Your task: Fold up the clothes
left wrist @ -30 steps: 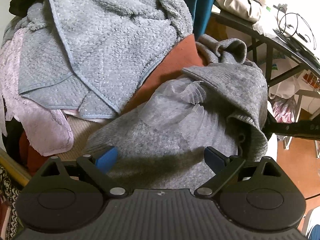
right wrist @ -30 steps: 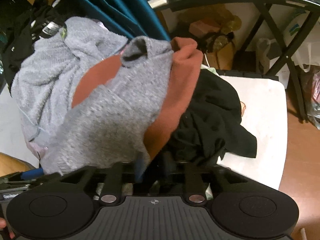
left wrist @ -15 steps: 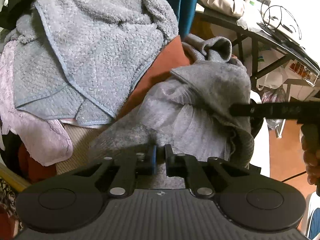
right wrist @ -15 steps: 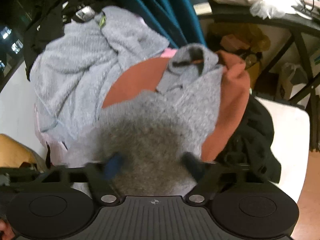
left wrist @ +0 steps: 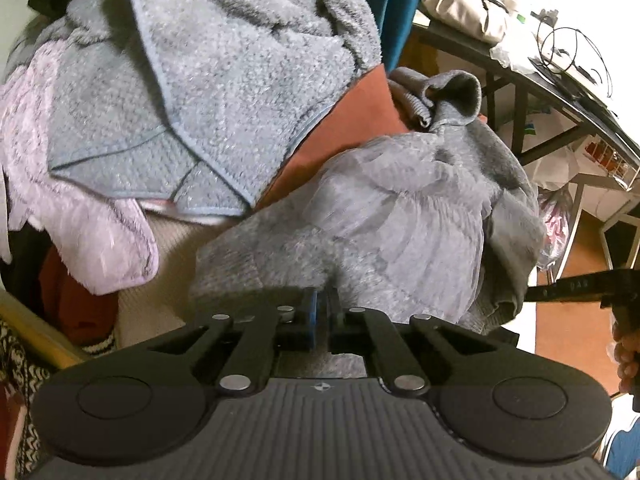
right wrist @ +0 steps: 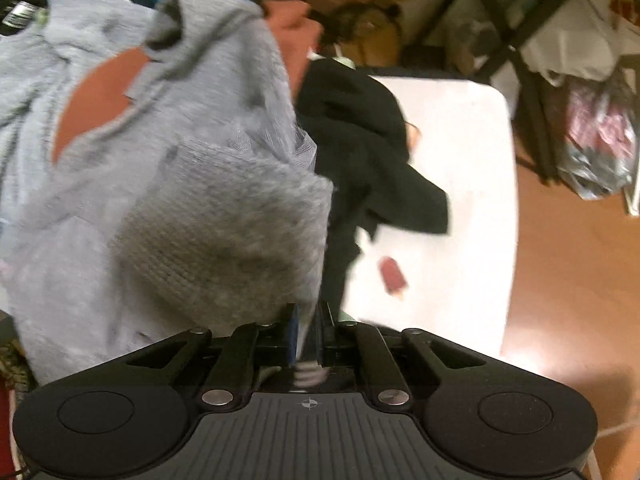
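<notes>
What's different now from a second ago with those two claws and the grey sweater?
Both have clamped on. The left gripper, wide open a second ago, pinches the grey sweater. The right gripper's jaws have just been closing and now grip its edge. The fluffy blue-grey garment and black clothing lie unchanged.

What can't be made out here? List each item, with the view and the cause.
- Grey knit garment, right wrist view: motion blur hides its shape.
- Same garment's lower edge, left wrist view: hidden behind the left gripper.
- Black garment, right wrist view: bunched and blurred, type unclear.
</notes>
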`<state>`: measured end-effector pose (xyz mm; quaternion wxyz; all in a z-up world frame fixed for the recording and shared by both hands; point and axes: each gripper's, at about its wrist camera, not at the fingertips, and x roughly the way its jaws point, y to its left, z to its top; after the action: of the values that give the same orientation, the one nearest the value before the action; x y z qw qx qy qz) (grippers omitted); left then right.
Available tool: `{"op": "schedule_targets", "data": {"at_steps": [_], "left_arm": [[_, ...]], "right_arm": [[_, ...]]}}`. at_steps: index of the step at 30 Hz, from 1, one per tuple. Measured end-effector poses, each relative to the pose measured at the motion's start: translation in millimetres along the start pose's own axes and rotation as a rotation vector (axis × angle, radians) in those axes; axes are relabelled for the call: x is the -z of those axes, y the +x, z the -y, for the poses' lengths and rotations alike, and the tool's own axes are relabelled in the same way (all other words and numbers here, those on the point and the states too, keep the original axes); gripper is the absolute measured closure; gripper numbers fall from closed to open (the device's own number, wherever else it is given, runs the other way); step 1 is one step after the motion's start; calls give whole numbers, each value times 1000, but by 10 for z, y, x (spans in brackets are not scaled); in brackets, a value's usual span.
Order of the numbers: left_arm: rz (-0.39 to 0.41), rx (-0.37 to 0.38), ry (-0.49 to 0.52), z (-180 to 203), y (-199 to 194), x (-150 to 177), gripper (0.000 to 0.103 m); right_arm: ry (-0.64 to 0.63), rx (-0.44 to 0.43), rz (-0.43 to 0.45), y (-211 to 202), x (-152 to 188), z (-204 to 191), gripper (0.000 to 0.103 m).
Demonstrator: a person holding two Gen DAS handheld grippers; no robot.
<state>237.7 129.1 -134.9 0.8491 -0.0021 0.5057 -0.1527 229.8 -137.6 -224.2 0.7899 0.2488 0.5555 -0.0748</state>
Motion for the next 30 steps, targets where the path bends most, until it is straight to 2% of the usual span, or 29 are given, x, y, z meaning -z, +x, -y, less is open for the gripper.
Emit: {"op": "schedule_targets", "data": {"at_steps": [5,7,9,11,12,16,21,27,30], "left_arm": [[-8,4,12,27,-13,0,93],[-4,7,10,47,-23,-26,87],[5,11,15,77,-38,-58,67],[22,9,32,118,-54,-97,57],[30,6,43,139,-59,-118,57],[41,0,49,192,-40,-240,56],[47,-13,78,276,44,-416,49],[45,33,221,474,269,-719,32],[30,57,323,602,454,-898,31]], "right_arm": [[27,9,20,-64,-17,3,76],[25,2,45,-115,-56,-25,71],[22,-4,70,-167,-94,-54,63],[8,-13,95,-223,-135,-84,56],[0,-19,106,-250,-156,-98,53],[-14,-28,124,-297,-241,-112,49],[0,-40,126,-252,-319,-38,48],[9,-54,101,-122,-436,46,47],[0,-58,88,-84,-454,85,47]]}}
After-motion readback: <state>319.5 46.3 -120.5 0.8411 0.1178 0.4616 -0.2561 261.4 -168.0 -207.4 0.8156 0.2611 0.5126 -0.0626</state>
